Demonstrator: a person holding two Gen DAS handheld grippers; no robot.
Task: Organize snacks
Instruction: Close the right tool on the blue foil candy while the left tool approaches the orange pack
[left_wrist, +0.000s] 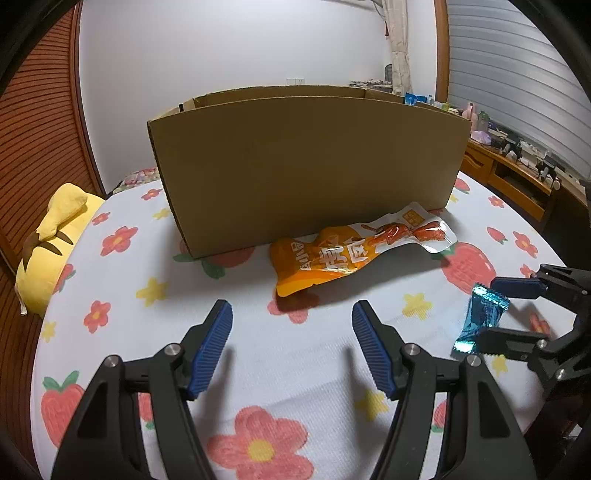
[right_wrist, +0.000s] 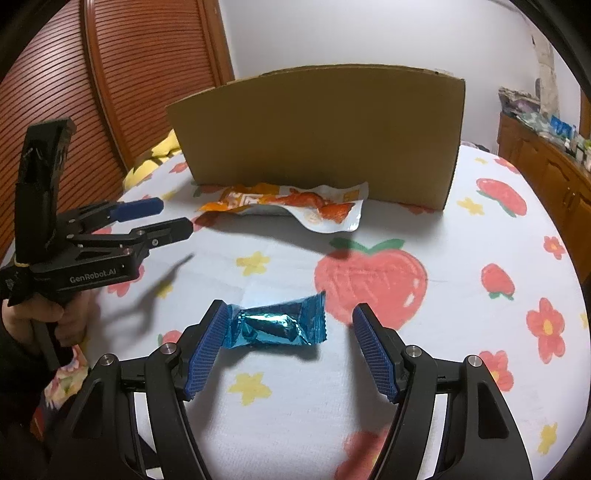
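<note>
A blue foil candy lies on the flowered cloth between the fingers of my right gripper. Its left end sits against the left pad while the right pad stands well apart, so the gripper is open. From the left wrist view the same candy shows inside the right gripper. My left gripper hovers open and empty over the cloth, short of an orange snack packet. That packet lies against the front wall of a cardboard box. The left gripper is held by a hand.
A yellow plush toy lies at the cloth's left edge. A slatted wooden panel stands behind it. A cluttered wooden desk runs along the right. The box's inside is hidden from both views.
</note>
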